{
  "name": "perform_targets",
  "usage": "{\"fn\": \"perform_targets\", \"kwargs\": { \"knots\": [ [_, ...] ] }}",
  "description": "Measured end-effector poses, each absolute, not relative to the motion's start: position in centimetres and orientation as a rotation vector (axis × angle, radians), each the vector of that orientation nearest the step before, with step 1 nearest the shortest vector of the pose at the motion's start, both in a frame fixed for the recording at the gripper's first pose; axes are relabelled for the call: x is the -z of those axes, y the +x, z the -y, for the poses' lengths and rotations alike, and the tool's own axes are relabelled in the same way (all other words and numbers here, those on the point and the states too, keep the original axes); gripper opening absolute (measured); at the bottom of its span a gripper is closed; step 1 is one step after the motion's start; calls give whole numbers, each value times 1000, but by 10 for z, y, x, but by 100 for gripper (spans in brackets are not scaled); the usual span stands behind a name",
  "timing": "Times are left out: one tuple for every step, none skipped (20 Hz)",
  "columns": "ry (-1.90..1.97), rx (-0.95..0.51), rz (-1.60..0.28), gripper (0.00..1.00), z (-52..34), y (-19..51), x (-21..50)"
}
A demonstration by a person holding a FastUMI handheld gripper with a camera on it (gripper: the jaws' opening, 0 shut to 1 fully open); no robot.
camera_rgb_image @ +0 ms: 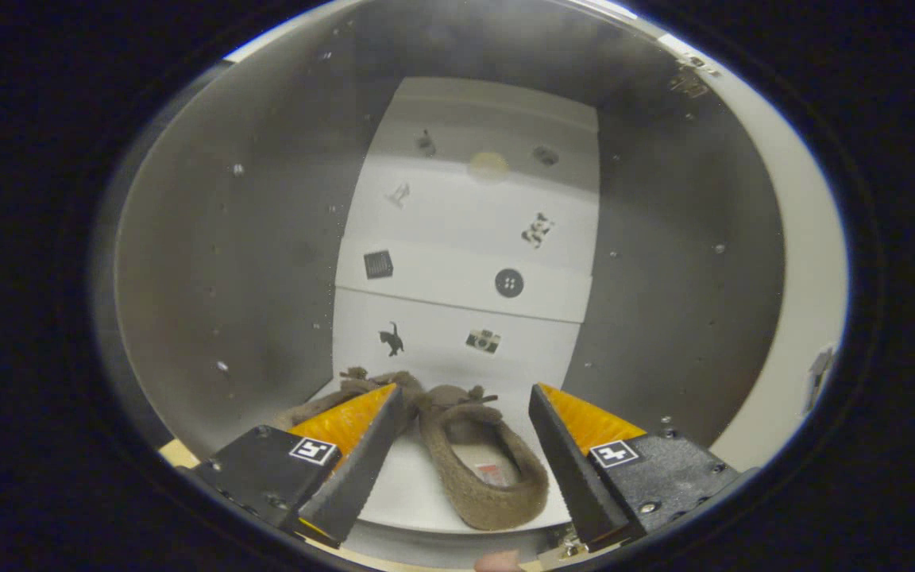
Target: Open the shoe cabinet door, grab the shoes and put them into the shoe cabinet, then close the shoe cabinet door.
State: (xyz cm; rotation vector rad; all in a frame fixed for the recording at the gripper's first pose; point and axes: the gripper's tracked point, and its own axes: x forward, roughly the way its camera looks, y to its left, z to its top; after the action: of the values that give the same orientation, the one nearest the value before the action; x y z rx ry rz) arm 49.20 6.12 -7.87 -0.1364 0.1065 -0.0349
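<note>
Two slippers (480, 465) inside the shoe cabinet (227, 262), toes toward its back wall, lengthwise front-to-back, gripper (465, 421) spread wide, holding nothing.

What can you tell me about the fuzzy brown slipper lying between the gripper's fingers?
The fuzzy brown slipper looks like soft, woolly fabric, with a thick rounded rim, an open top and a small bow at its toe. Inside, its pale insole carries a small reddish patch. It lies flat on the white cabinet shelf, toe pointing toward the back wall, beside a second brown slipper partly hidden behind one finger. The hand-held gripper is open, a finger on each side of the slipper, neither pressing on it.
</note>
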Motion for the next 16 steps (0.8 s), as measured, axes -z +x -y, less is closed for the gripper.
{"fn": "perform_targets", "kwargs": {
  "knots": [
    [-120, 25, -81, 100, -64, 477, 67],
    [-101, 19, -57, 100, -65, 461, 56],
    [-86, 27, -42, 100, -63, 443, 45],
    [-69, 32, -35, 100, -62, 423, 37],
    [-50, 21, -32, 100, -65, 402, 28],
    [-29, -17, -19, 100, -74, 379, 17],
    [-22, -63, -9, 100, -81, 355, 6],
    [-23, -80, 3, 100, -82, 330, -8],
    [-30, -81, 23, 100, -79, 303, -24],
    [-39, -76, 46, 100, -74, 278, -40],
    [-53, -77, 71, 100, -72, 252, -58],
    [-71, -86, 97, 100, -71, 227, -74],
    [-82, -96, 129, 100, -71, 204, -91],
    [-88, -102, 157, 100, -70, 182, -106],
    [-98, -99, 172, 100, -66, 161, -117],
    [-107, -96, 182, 100, -62, 142, -124]
  ]
}}
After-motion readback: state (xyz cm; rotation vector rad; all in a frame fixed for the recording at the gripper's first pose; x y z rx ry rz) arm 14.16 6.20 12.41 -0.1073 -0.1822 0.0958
